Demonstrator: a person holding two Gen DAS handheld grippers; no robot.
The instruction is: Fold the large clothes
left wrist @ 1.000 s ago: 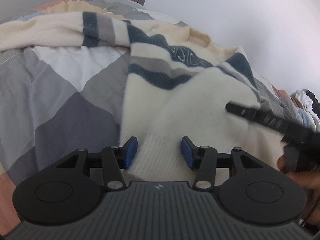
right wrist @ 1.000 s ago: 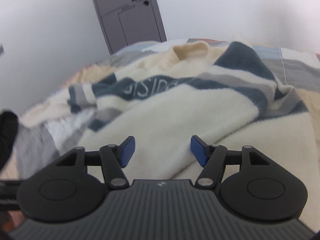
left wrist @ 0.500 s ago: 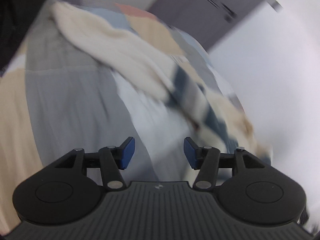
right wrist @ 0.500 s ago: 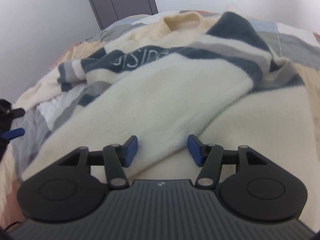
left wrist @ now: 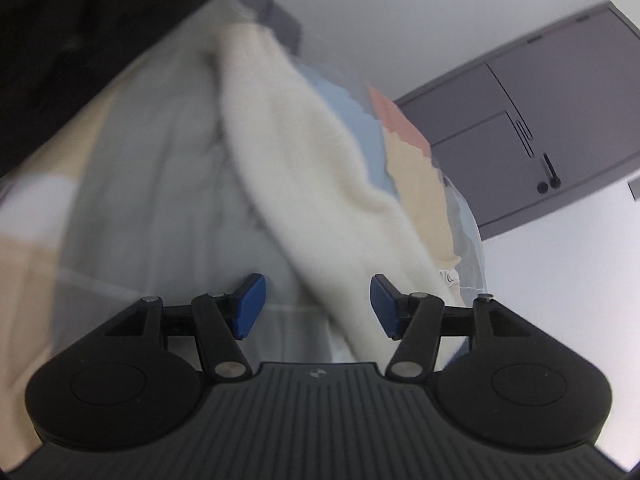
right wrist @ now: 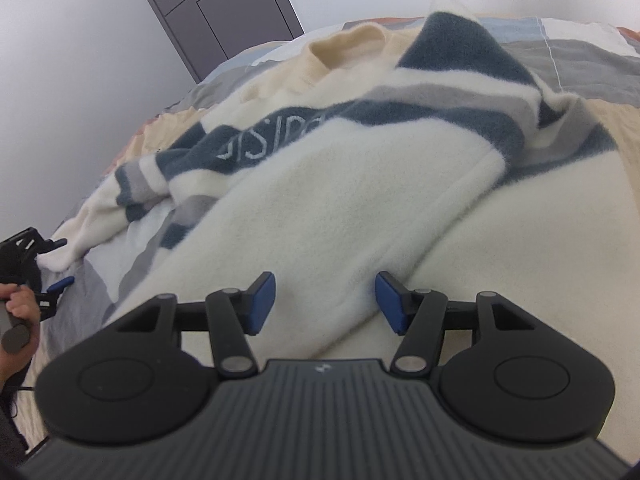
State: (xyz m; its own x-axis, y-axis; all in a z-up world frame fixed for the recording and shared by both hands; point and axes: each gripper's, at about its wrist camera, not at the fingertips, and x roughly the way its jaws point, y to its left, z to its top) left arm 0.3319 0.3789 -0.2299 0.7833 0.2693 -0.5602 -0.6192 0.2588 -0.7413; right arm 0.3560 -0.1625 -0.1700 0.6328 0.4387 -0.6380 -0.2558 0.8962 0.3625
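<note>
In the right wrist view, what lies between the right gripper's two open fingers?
In the right wrist view, a folded-over cream flap of the sweater lies between the open fingers of the right gripper; its edge runs toward the right finger. Nothing else is there.

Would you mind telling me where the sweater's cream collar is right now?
In the right wrist view, the collar sits at top centre, at the sweater's far end, just right of the grey door.

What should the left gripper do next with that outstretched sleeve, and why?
Probably ease the left gripper forward and close on the cream sleeve. Its jaws are open and the sleeve runs between them, lying stretched out on the patchwork bedspread away from the sweater body. The right gripper is open over that body.
</note>
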